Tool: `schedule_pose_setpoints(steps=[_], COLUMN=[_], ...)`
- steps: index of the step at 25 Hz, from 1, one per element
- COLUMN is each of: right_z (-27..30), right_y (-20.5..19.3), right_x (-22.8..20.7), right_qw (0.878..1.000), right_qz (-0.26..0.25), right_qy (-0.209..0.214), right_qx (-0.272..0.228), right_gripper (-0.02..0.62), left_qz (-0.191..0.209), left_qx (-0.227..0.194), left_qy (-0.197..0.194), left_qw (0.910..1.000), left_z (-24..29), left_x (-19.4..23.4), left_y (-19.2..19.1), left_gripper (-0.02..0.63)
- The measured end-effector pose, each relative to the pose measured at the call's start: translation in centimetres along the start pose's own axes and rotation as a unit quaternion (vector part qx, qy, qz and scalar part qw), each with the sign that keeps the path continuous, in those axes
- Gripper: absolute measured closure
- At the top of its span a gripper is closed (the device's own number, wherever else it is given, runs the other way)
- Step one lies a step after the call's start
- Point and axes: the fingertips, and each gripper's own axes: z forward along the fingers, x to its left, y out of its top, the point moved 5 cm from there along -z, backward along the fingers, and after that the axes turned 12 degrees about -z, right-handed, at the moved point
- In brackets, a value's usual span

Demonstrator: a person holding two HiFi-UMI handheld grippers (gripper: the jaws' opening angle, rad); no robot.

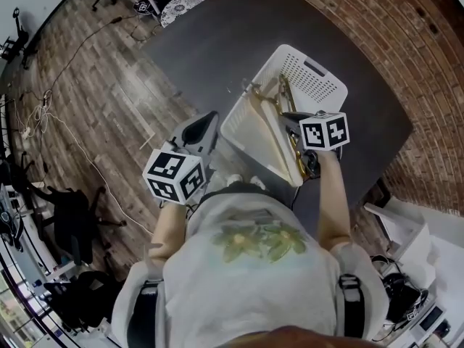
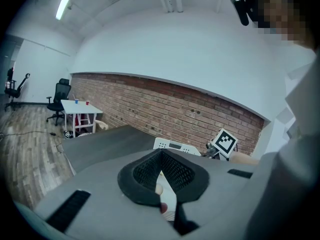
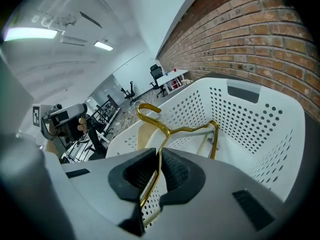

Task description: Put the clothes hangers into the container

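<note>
I see a glossy gold metal hanger (image 3: 191,128), a smooth white perforated plastic container (image 3: 270,134) and a matt dark grey worktop (image 1: 217,42).

I am working in an office-like lab, shown by the brick wall (image 2: 190,114), plank floor (image 1: 94,85) with trailing cables (image 1: 43,111), a swivel chair (image 2: 59,95) beside a small white desk (image 2: 80,106), a ceiling strip light (image 2: 63,6), and the dark table (image 1: 217,42).
</note>
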Motion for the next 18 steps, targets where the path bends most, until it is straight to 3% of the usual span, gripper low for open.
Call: schedule_pose_setpoints(steps=[7,10,14,18], right_z=[0.59,0.57,0.27,-0.25], right_y=[0.32,0.35,0.58,0.54], right_x=[-0.13,-0.3,-0.5,-0.33], right_qw=[1.0,1.0,0.999,0.998], right_qz=[-0.004,-0.023,-0.035,-0.043], right_qy=[0.007,-0.01,-0.033,-0.047], right_qx=[0.002,0.002,-0.005,-0.013], right_gripper=[0.554,0.55,0.432,0.405], left_qz=[-0.003,-0.004,-0.003,-0.003], left_qx=[0.003,0.004,0.005,0.006], left_qy=[0.006,0.006,0.003,0.001], left_qw=[1.0,1.0,1.0,1.0], left_z=[-0.04,-0.04,-0.17,-0.45], left_x=[0.2,0.26,0.06,-0.11], left_y=[-0.29,-0.39,-0.44,-0.64], left_gripper=[0.577,0.577,0.577,0.577])
